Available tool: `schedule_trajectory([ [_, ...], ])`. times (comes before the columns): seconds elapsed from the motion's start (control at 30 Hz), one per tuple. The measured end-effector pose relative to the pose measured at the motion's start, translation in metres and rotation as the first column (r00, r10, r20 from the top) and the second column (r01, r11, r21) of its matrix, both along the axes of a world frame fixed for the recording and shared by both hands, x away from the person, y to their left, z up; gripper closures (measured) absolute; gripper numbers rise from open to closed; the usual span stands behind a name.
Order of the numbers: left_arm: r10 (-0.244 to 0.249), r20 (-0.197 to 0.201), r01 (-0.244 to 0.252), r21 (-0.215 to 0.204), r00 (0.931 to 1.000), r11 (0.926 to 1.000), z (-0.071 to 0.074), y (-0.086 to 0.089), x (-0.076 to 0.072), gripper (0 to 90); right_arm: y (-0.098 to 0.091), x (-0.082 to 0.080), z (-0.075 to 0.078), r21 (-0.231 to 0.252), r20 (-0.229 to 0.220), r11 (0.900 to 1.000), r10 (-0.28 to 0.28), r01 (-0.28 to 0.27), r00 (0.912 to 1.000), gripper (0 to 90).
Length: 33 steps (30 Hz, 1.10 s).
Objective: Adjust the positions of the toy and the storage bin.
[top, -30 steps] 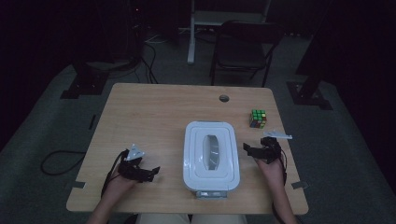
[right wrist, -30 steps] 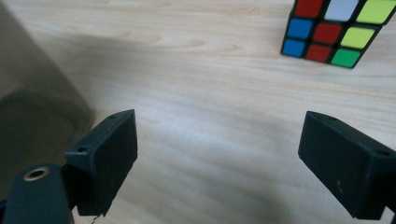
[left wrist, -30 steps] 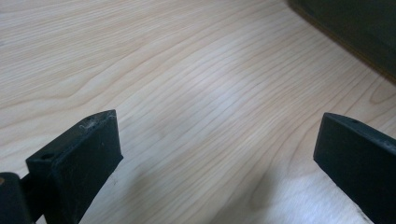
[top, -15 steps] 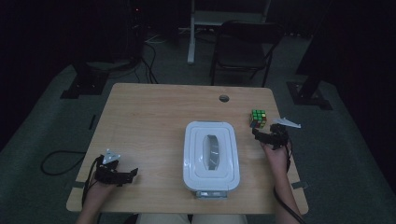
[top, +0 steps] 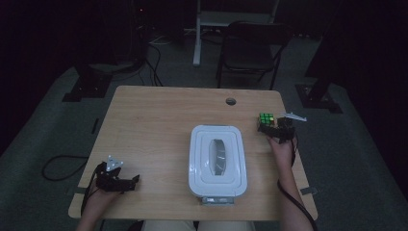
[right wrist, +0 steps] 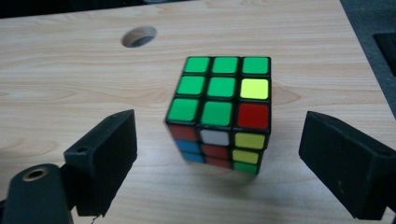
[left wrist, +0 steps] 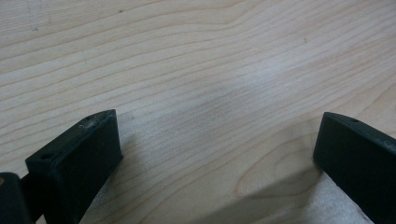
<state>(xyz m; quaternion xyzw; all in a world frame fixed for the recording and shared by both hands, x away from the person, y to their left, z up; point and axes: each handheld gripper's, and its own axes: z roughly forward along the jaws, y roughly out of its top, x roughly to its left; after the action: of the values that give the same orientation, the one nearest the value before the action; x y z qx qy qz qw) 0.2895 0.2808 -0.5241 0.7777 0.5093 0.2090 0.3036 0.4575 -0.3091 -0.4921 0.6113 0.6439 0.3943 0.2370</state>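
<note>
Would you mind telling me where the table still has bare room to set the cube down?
The widest bare patch runs from the white lidded box to the table's left edge, ahead of the left tongs. The far strip around the round hole is bare too. The right edge is crowded: the cube sits just ahead of the open right tongs.

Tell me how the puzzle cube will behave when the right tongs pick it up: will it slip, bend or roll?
The puzzle cube looks rigid, so it probably will not bend. Its flat sides should keep it from rolling on the table. The glossy stickers may be slightly slippery, and its layers could twist if squeezed off-centre. The right tongs stand open, wider than the cube.
</note>
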Motion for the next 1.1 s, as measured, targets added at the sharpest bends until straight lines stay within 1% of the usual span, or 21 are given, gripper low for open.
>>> schedule_trajectory([
  [0.03,0.008,0.001,-0.008,0.001,1.0000,1.0000,0.000,0.000,0.001,1.5,0.000,0.003,-0.001,0.001,-0.005,1.0000,0.000,0.000,1.0000,11.5],
  [0.1,0.026,0.001,-0.026,-0.002,0.9997,0.9997,0.000,-0.001,0.001,1.5,0.001,0.008,-0.005,-0.015,-0.016,0.9998,-0.009,0.009,0.9998,11.5],
  [0.13,0.037,-0.001,-0.037,-0.003,0.9993,0.9993,0.000,-0.001,0.002,1.5,0.002,0.010,-0.006,-0.012,-0.021,0.9999,-0.008,0.008,0.9998,11.5],
  [0.17,0.038,-0.002,-0.038,-0.002,0.9993,0.9993,0.000,-0.001,0.002,1.5,0.003,0.012,-0.008,-0.011,-0.027,0.9999,-0.007,0.007,0.9996,11.7],
  [0.33,0.040,-0.002,-0.040,-0.001,0.9992,0.9992,0.000,-0.001,0.001,1.5,0.008,0.022,-0.018,-0.046,-0.072,0.9988,-0.018,0.015,0.9973,14.5],
  [0.37,0.043,-0.003,-0.043,-0.001,0.9991,0.9991,0.000,-0.001,0.001,1.5,0.009,0.024,-0.019,-0.041,-0.078,0.9990,-0.020,0.017,0.9967,14.6],
  [0.4,0.046,-0.003,-0.046,-0.001,0.9990,0.9990,0.000,-0.001,0.001,1.5,0.009,0.025,-0.021,-0.036,-0.080,0.9991,-0.023,0.020,0.9966,15.8],
  [0.47,0.049,-0.003,-0.049,-0.002,0.9988,0.9988,0.000,-0.002,0.001,1.5,0.011,0.028,-0.023,-0.044,-0.078,0.9985,-0.036,0.032,0.9963,18.1],
  [0.5,0.050,-0.003,-0.050,-0.002,0.9988,0.9988,0.000,-0.002,0.001,1.5,0.011,0.029,-0.023,-0.045,-0.081,0.9984,-0.038,0.034,0.9960,21.4],
  [0.57,0.050,-0.002,-0.050,-0.002,0.9988,0.9988,0.000,-0.002,0.001,1.5,0.013,0.030,-0.023,-0.064,-0.080,0.9970,-0.050,0.045,0.9956,24.5],
  [0.6,0.049,-0.002,-0.049,-0.002,0.9988,0.9988,0.000,-0.002,0.001,1.5,0.013,0.031,-0.023,-0.062,-0.083,0.9971,-0.050,0.045,0.9953,27.7],
  [0.63,0.049,-0.002,-0.049,-0.002,0.9988,0.9988,0.000,-0.002,0.001,1.5,0.013,0.032,-0.023,-0.060,-0.088,0.9972,-0.051,0.046,0.9948,29.5],
  [0.67,0.049,-0.002,-0.049,-0.002,0.9988,0.9988,0.000,-0.002,0.001,1.5,0.014,0.031,-0.023,-0.076,-0.080,0.9957,-0.060,0.054,0.9950,32.2],
  [0.7,0.049,-0.002,-0.049,-0.003,0.9988,0.9988,0.000,-0.002,0.001,1.5,0.015,0.030,-0.022,-0.087,-0.071,0.9944,-0.066,0.060,0.9953,33.0],
  [0.77,0.048,-0.001,-0.048,-0.002,0.9989,0.9989,0.000,-0.002,0.002,1.4,0.013,0.030,-0.021,-0.065,-0.071,0.9969,-0.050,0.046,0.9962,33.3],
  [0.93,0.041,0.000,-0.041,0.000,0.9992,0.9992,0.000,-0.002,0.004,1.5,0.015,0.025,-0.019,-0.089,-0.076,0.9958,-0.027,0.020,0.9968,33.7],
  [1.0,0.038,0.000,-0.038,0.000,0.9993,0.9993,0.000,-0.002,0.004,1.4,0.016,0.022,-0.018,-0.101,-0.070,0.9948,-0.019,0.012,0.9974,33.8],
  [1.1,0.037,0.000,-0.037,-0.001,0.9993,0.9993,0.000,-0.002,0.004,1.5,0.016,0.016,-0.015,-0.095,-0.064,0.9955,-0.008,0.002,0.9979,33.7],
])
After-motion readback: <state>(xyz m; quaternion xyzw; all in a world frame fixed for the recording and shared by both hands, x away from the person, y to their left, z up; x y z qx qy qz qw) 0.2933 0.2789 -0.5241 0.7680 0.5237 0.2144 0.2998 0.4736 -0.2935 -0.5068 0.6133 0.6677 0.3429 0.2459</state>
